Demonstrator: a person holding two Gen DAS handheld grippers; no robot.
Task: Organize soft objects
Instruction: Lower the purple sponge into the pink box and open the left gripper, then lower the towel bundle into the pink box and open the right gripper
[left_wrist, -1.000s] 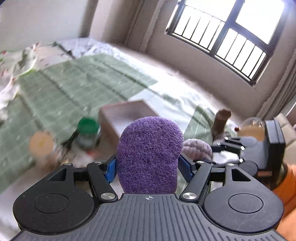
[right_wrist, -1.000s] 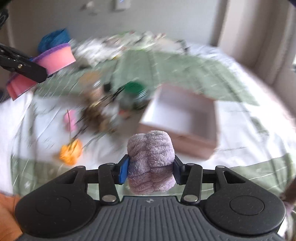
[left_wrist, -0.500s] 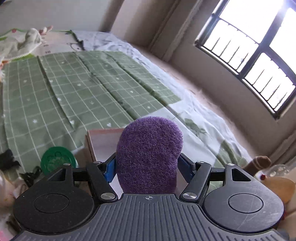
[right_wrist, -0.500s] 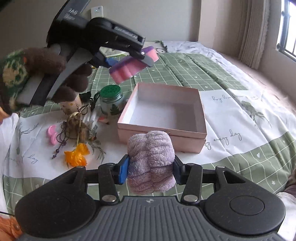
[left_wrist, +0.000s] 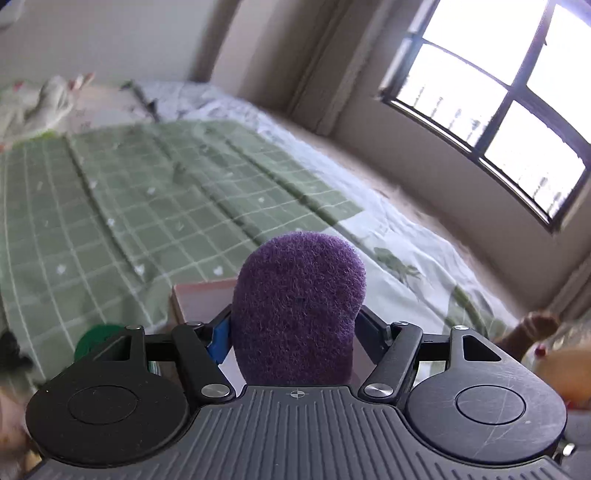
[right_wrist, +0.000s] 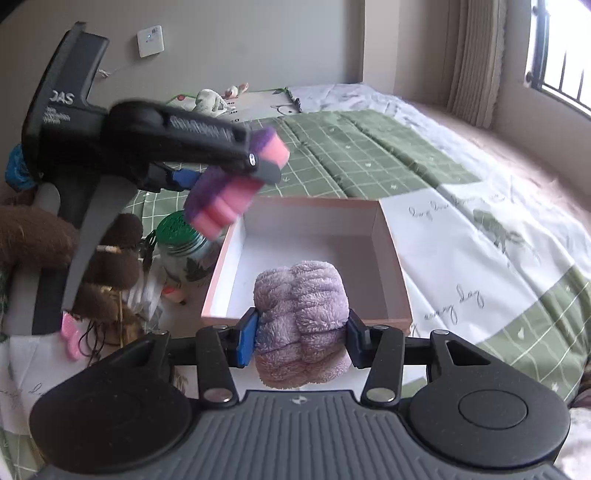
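sponge (left_wrist: 298, 310) clamped between the left gripper (left_wrist: 295, 332) jaws — purple scrubby face toward the camera, pink foam beneath, light and squashy, best pinched across its narrow sides as now. fuzzy lilac plush ball (right_wrist: 301, 325), ribbed and compressible, squeezed in the right gripper (right_wrist: 301, 332). just ahead of and below both lies an open pink box (right_wrist: 391, 258) on the bed — probably their destination. green-lidded jar (right_wrist: 181, 236) sits left of it.

The bedsheet (right_wrist: 480, 266) reads "every day".
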